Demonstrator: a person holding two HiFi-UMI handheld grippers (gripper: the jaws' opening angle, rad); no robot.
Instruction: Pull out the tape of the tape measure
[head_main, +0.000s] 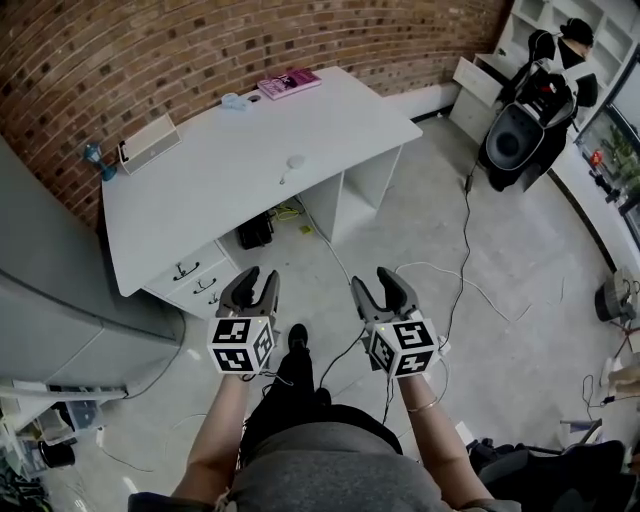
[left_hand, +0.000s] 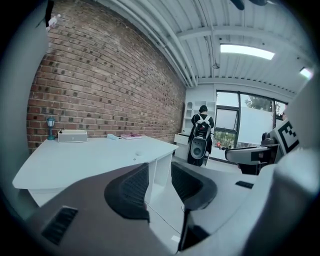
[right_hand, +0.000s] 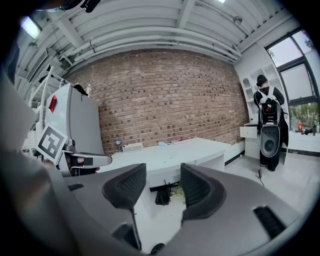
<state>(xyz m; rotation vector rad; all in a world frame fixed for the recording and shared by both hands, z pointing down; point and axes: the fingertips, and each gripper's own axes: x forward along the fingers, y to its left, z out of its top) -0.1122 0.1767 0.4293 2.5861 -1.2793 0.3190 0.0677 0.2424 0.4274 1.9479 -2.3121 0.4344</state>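
A small white round object (head_main: 294, 161) with a short tail lies near the front edge of the white desk (head_main: 200, 200); it shows as a tiny pale spot (left_hand: 136, 157) in the left gripper view, too small to tell as a tape measure. My left gripper (head_main: 253, 286) and right gripper (head_main: 383, 287) hang side by side over the floor, well short of the desk. Both are open with nothing between the jaws, as the left gripper (left_hand: 160, 176) and right gripper (right_hand: 164, 187) show in their own views.
On the desk's far side lie a pink book (head_main: 288, 82), a white box (head_main: 148, 143) and a small blue item (head_main: 233, 101). Desk drawers (head_main: 195, 282) face me. Cables (head_main: 470, 285) trail over the floor. A black speaker (head_main: 515, 135) stands at right, a grey cabinet (head_main: 60, 300) at left.
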